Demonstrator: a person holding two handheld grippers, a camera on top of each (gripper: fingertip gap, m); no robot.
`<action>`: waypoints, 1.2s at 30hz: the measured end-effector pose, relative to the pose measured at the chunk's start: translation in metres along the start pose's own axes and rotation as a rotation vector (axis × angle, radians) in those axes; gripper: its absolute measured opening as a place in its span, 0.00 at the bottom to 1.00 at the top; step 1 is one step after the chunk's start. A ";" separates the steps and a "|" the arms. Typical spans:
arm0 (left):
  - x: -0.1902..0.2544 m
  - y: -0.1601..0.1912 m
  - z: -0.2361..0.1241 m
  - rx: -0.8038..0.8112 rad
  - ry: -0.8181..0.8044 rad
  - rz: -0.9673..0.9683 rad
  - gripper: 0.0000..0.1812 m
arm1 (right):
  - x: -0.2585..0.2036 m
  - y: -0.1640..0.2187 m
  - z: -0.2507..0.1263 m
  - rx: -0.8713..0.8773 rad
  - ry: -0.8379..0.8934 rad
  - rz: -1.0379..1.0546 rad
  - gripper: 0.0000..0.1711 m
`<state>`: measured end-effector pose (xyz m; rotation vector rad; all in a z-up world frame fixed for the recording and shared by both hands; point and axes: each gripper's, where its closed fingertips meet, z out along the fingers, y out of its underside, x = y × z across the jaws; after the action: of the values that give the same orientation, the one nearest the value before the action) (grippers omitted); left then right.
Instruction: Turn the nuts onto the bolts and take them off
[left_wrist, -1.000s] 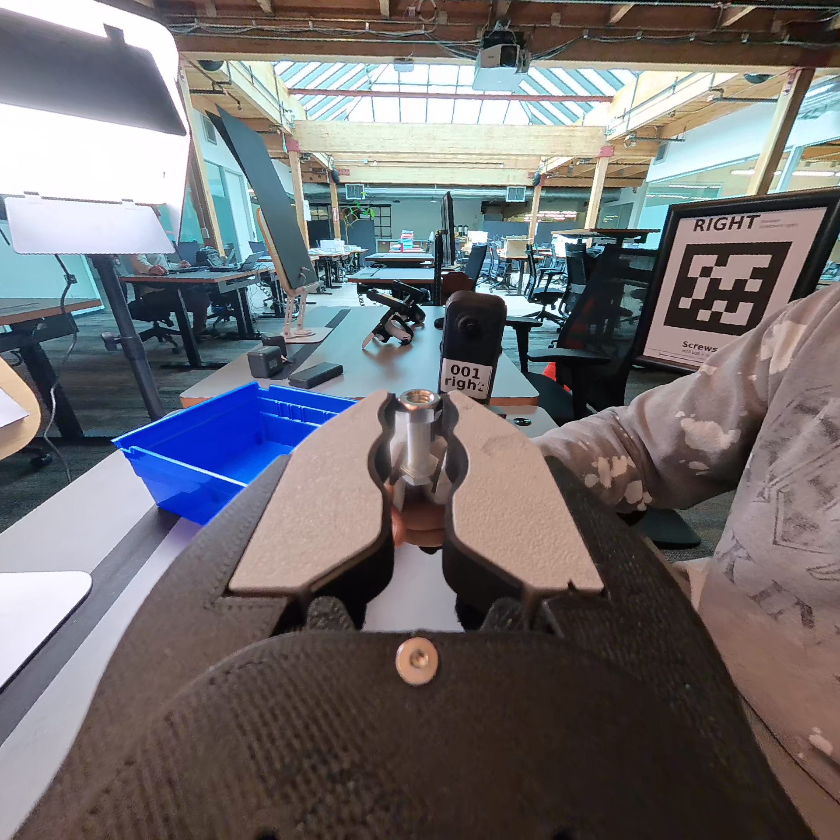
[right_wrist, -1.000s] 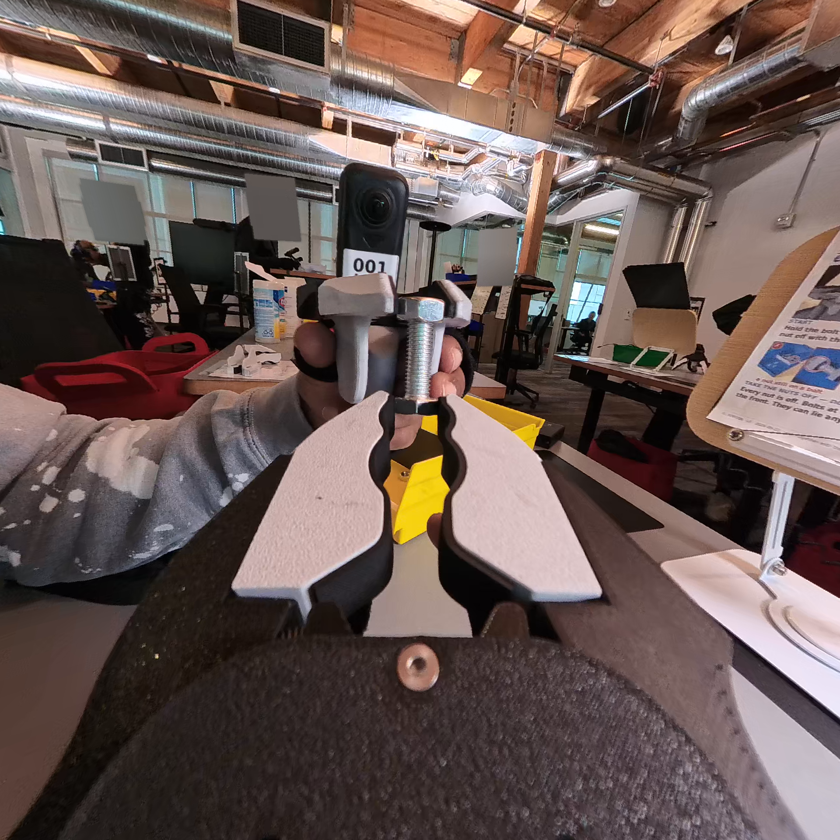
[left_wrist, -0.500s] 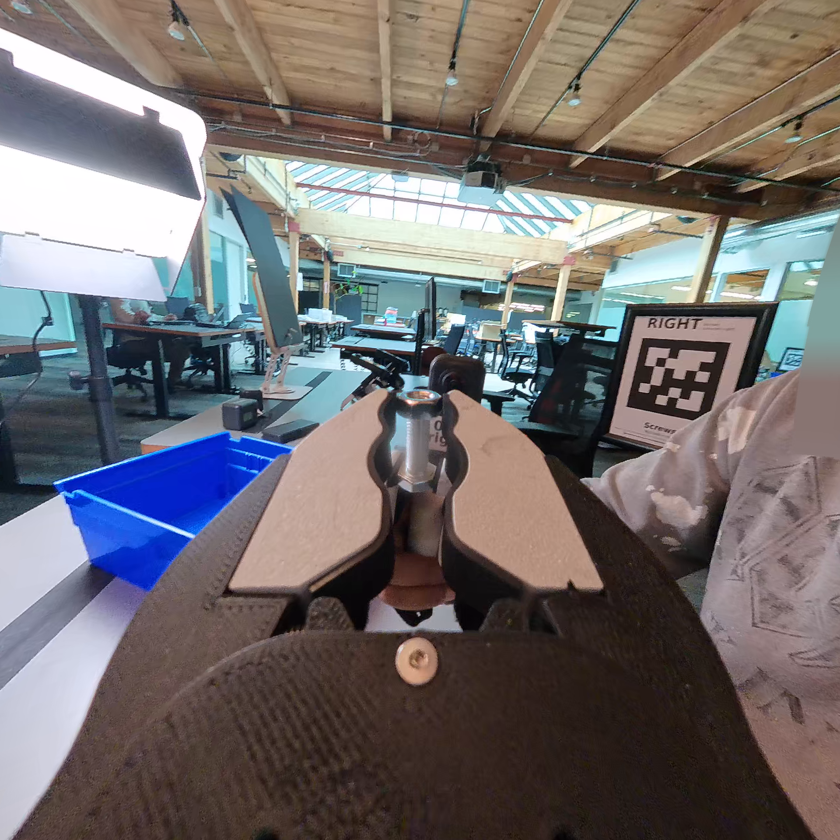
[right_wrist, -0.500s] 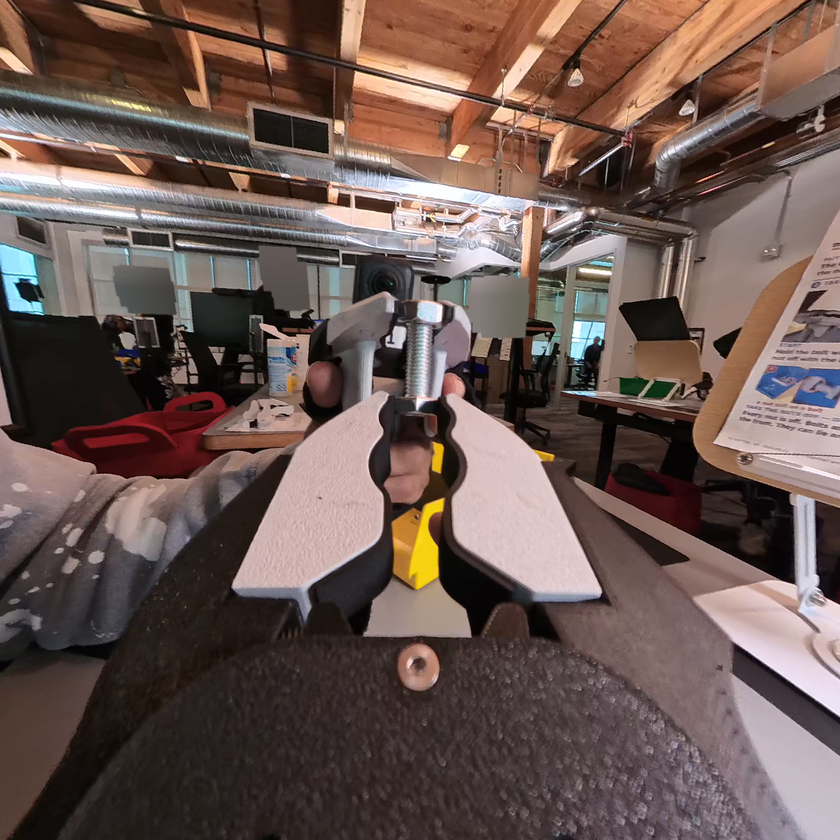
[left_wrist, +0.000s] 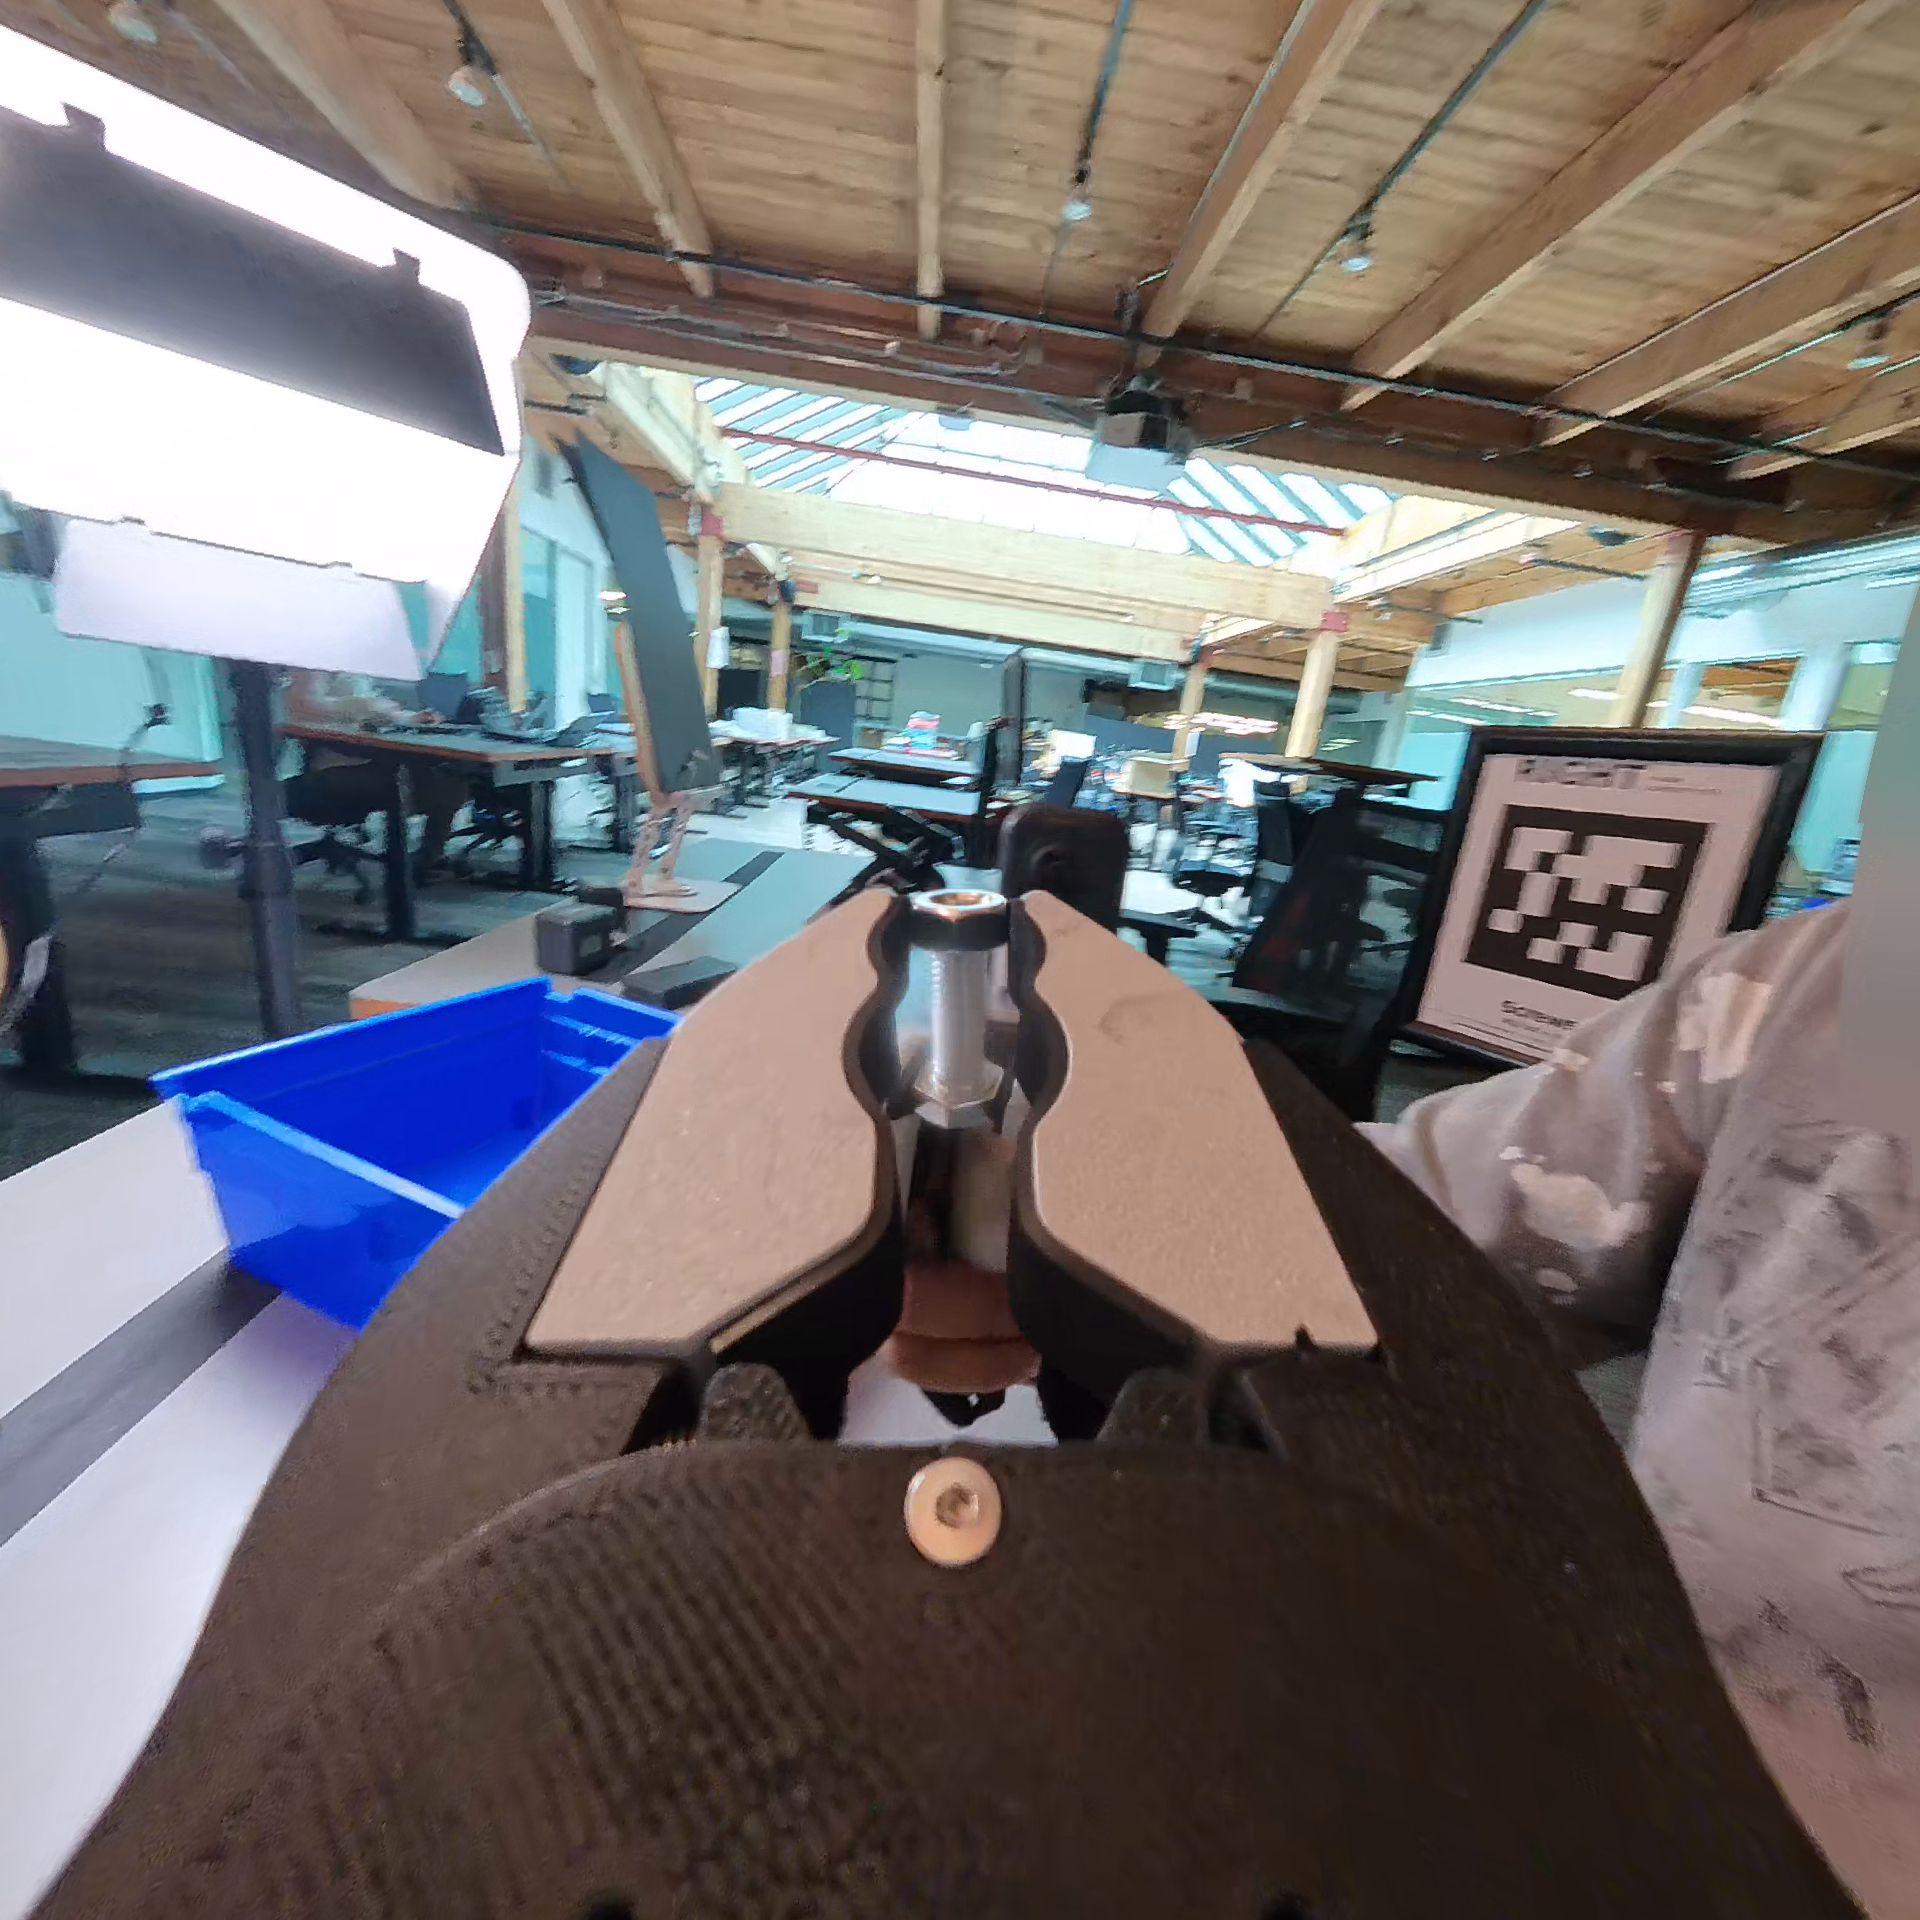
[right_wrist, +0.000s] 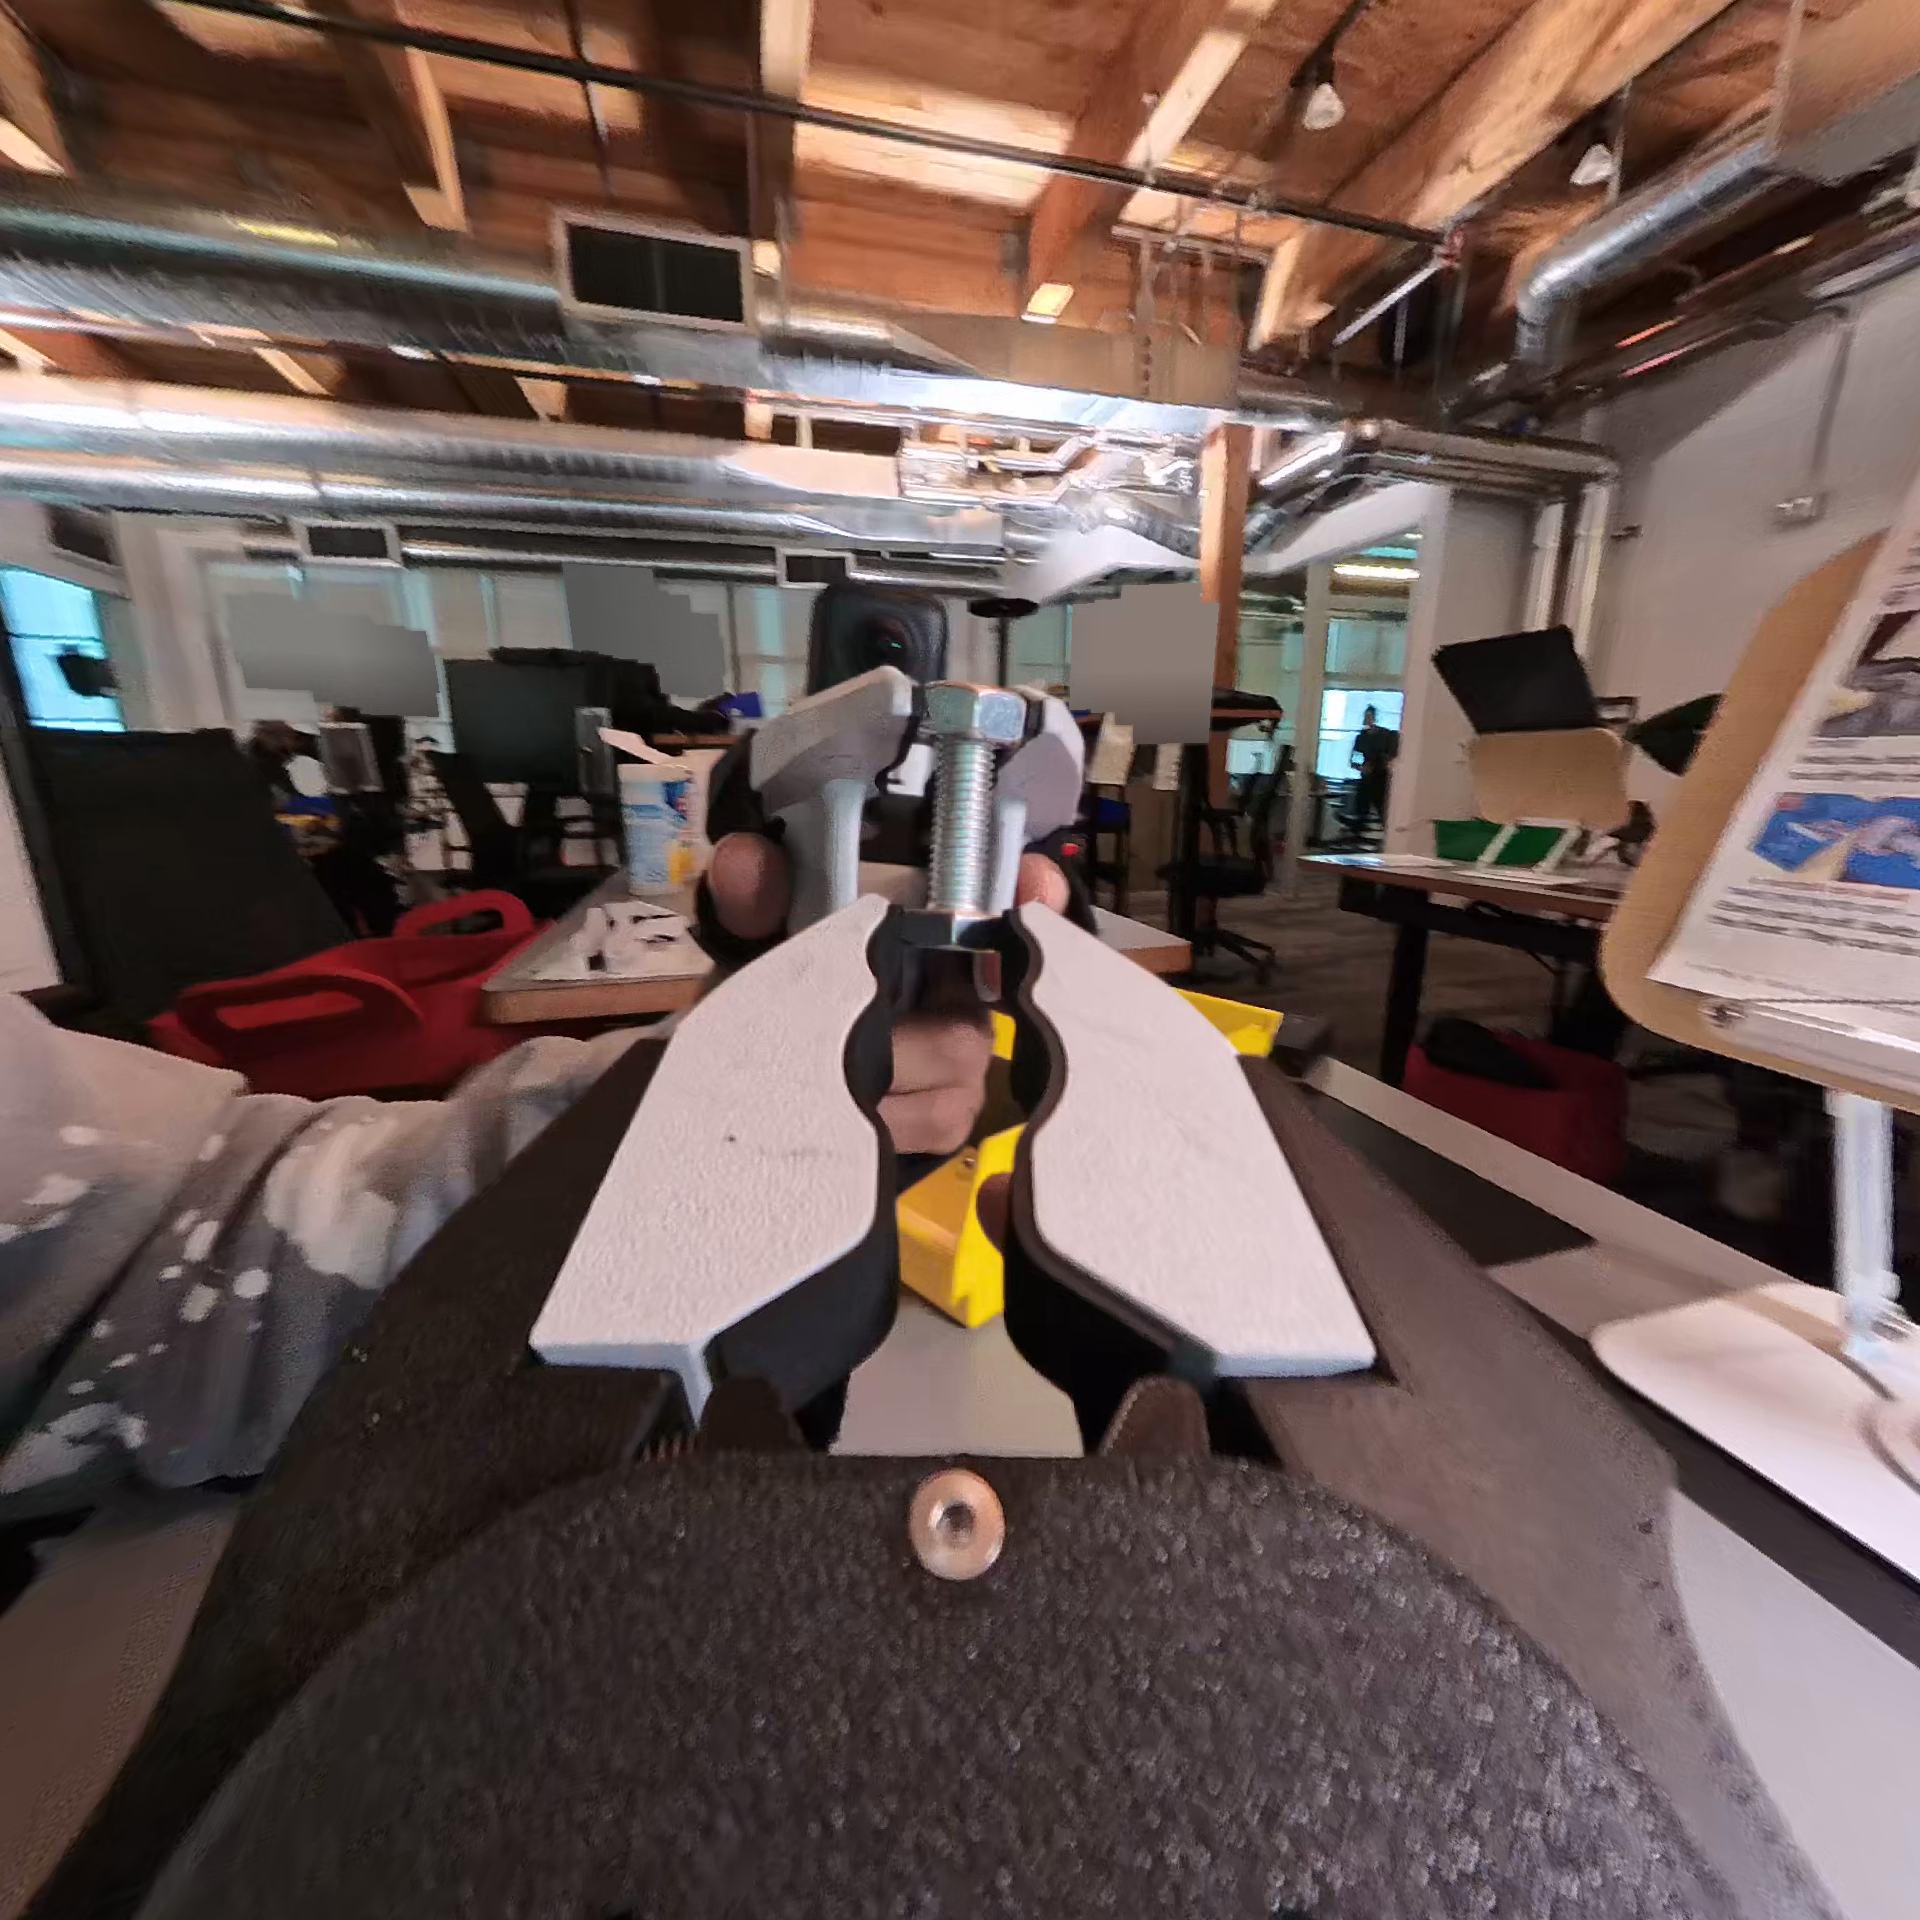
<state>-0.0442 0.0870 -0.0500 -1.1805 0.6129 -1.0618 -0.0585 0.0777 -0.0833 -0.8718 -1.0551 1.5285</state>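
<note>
Left tool (left_wrist: 958, 925) clamped on the hex bolt (left_wrist: 954, 1013) at its head, nut (left_wrist: 956, 1099) low on the thread; right tool (right_wrist: 956, 914) pinching that nut (right_wrist: 954, 928), bolt (right_wrist: 961, 805) upright, held up off the counter (right_wrist: 966, 1382). Blue bin (left_wrist: 343, 1132) only in left view, yellow bin (right_wrist: 951, 1236) only in right, half hidden behind the fingers (right_wrist: 1174, 1195). Sleeve (left_wrist: 1714, 1195) cut off at frame edge; background motion-blurred.

Blue bin (left_wrist: 416, 1101) left, sleeve (left_wrist: 1683, 1195) right of tongs (left_wrist: 956, 914)
</note>
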 end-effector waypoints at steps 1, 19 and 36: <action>-0.007 0.002 0.000 -0.019 -0.055 0.011 0.10 | 0.006 0.002 -0.001 -0.016 0.041 -0.011 0.10; 0.006 -0.007 0.007 0.000 -0.033 -0.018 0.10 | -0.001 -0.013 -0.004 0.062 -0.013 0.023 0.10; 0.036 -0.014 0.009 0.033 0.133 -0.023 0.10 | -0.030 -0.025 -0.005 0.141 -0.233 0.130 0.10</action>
<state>-0.0265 0.0586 -0.0296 -1.0964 0.6845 -1.1725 -0.0396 0.0515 -0.0616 -0.6877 -1.0568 1.8242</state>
